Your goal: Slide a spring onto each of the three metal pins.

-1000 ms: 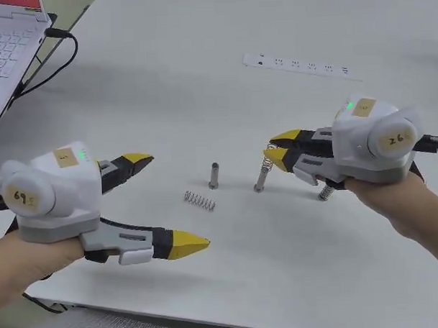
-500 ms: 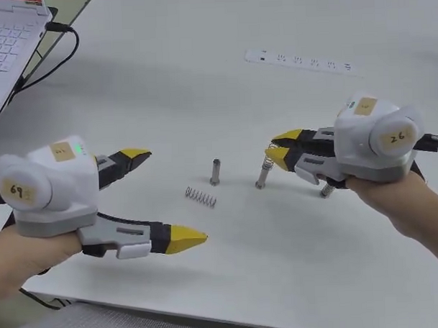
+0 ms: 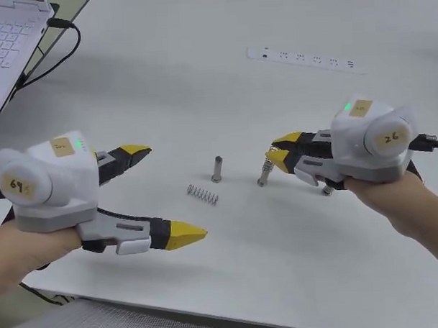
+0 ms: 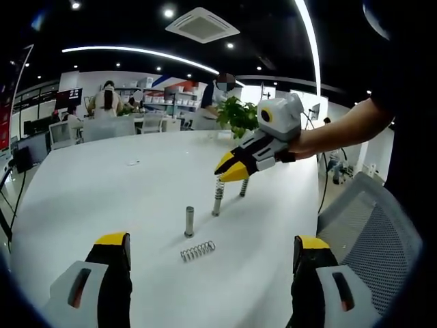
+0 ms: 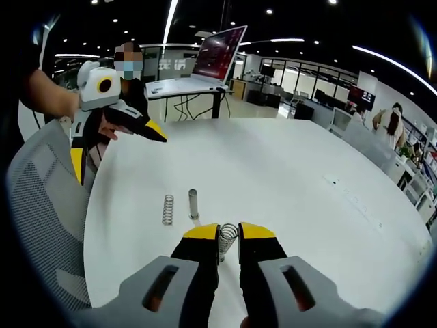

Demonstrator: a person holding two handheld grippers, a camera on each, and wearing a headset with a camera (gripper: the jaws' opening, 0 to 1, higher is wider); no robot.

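A bare metal pin (image 3: 217, 168) stands upright mid-table, with a loose spring (image 3: 203, 195) lying just in front of it. To its right a second pin (image 3: 265, 174) carries a spring, and my right gripper (image 3: 280, 149) is shut on that spring's top (image 5: 229, 236). A third pin with a spring (image 3: 326, 190) peeks out under the right gripper's body. My left gripper (image 3: 162, 191) hovers open to the left of the loose spring (image 4: 198, 251) and the bare pin (image 4: 189, 222), holding nothing. The right gripper (image 4: 235, 164) also shows in the left gripper view.
A white power strip (image 3: 305, 59) lies at the back of the white table (image 3: 166, 87). A laptop (image 3: 6, 38) with a black cable (image 3: 53, 58) sits at the far left. The table's front edge runs just below my left hand.
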